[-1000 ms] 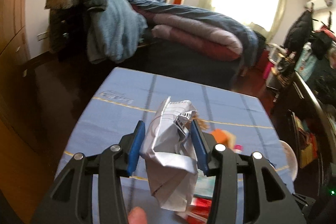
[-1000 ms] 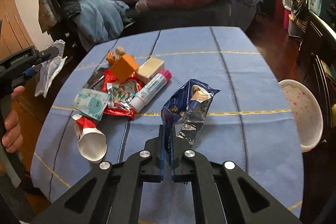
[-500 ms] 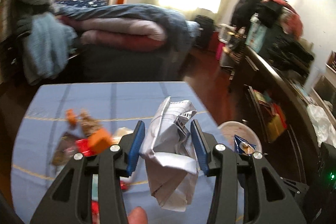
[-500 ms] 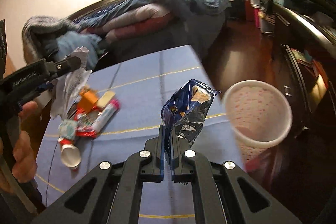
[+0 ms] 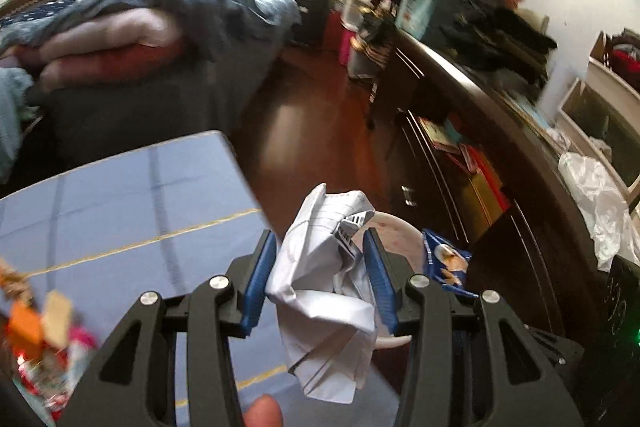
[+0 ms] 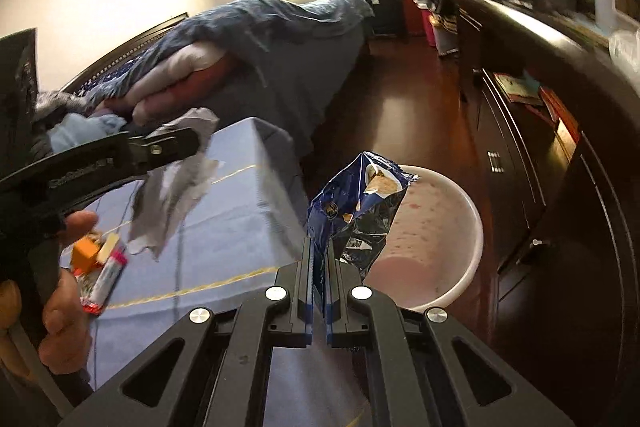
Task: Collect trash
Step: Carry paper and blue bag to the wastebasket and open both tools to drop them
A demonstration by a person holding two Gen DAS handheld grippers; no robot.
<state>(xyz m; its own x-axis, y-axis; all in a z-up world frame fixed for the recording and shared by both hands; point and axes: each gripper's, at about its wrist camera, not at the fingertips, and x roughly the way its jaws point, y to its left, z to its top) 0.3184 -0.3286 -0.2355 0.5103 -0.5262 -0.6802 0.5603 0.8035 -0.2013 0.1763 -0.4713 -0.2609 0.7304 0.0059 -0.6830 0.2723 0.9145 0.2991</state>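
My left gripper (image 5: 320, 267) is shut on a crumpled white paper (image 5: 324, 291) and holds it in the air past the right edge of the blue table (image 5: 120, 211). My right gripper (image 6: 319, 259) is shut on a blue foil snack bag (image 6: 356, 203) and holds it above the rim of a white trash bin (image 6: 440, 227) on the floor. The bin (image 5: 390, 223) and the bag (image 5: 446, 263) also show behind the paper in the left wrist view. The left gripper with the paper (image 6: 172, 187) shows at the left of the right wrist view.
More trash lies on the table: an orange box (image 6: 84, 253), a pink and white tube (image 6: 106, 277) and wrappers (image 5: 36, 367). A bed with quilts (image 6: 248, 43) stands behind the table. A dark dresser (image 6: 560, 147) runs along the right. The wooden floor (image 6: 420, 99) lies between them.
Both grippers have swung right, off the table and toward the white bin. The snack bag now hangs over the bin's rim. The paper is now beside the table's right edge.
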